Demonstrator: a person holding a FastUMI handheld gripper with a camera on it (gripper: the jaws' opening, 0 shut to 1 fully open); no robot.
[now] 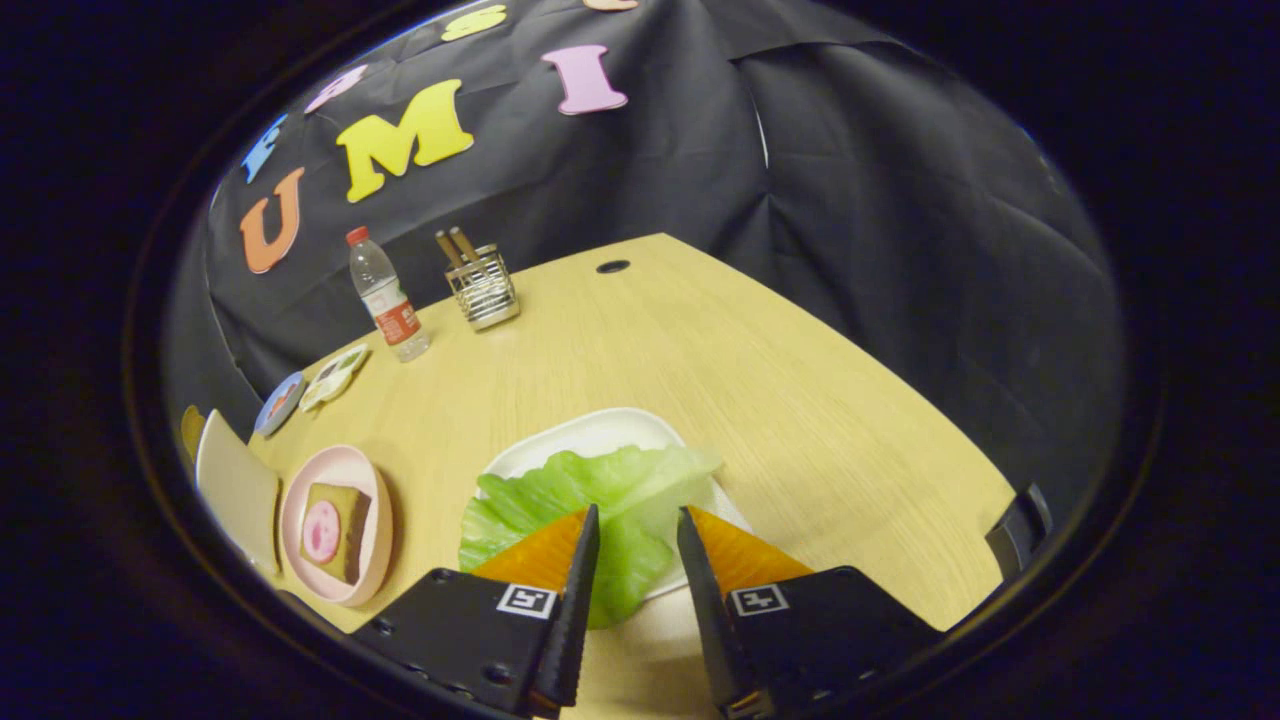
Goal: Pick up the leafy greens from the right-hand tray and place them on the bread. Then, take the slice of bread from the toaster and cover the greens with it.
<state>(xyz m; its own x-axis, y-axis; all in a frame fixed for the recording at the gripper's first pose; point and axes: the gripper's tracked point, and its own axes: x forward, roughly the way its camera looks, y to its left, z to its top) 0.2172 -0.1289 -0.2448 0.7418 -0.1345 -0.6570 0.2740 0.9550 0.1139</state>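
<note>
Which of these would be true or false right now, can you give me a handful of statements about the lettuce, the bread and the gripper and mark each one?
1. The leafy greens lie on a white tray. True.
2. The gripper is shut flat with nothing between its fingers. False: the fingers stand apart, with the leaf between them.
3. The bread sits on a pink plate. True.
4. The greens already cover the bread. False: they are on the tray.
5. The water bottle lies on its side. False: it stands upright.
</note>
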